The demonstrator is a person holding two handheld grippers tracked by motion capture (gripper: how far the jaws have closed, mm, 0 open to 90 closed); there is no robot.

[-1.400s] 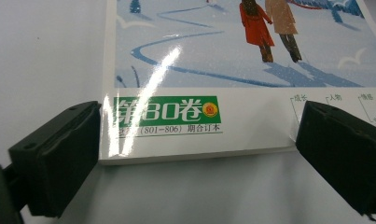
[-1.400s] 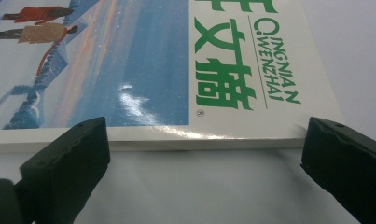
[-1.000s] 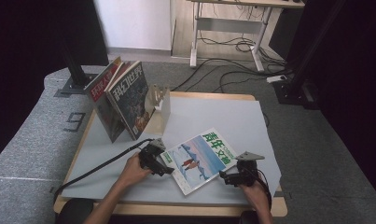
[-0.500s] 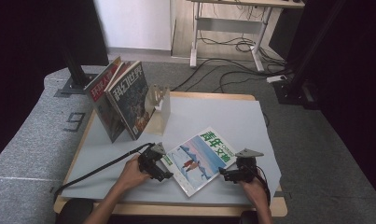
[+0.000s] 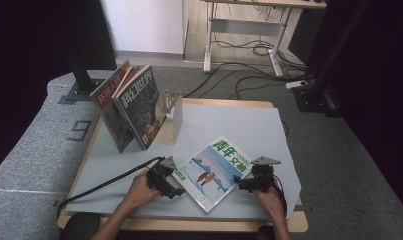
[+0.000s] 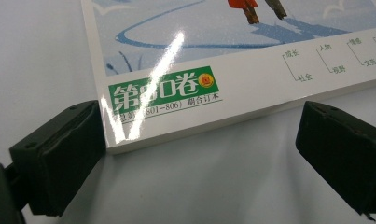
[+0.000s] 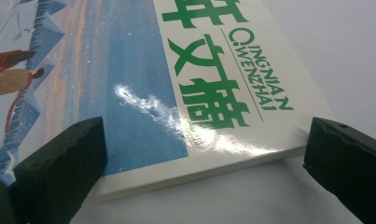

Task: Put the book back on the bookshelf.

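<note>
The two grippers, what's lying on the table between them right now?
In the high view, a flat magazine with green title lettering lies between the left gripper and right gripper, each open at one of its edges.

We read green "青年文摘" with "QINGNIAN WENZHAI" beside it on the flat magazine (image 7: 185,93), and near its opposite corner a green label (image 6: 163,89) ending "卷" above "(801–806) 期合订本". Behind that magazine, one standing magazine (image 5: 139,102) reads "科幻世界"; left of the standing one, the floor mat (image 5: 34,150) shows "9".
</note>
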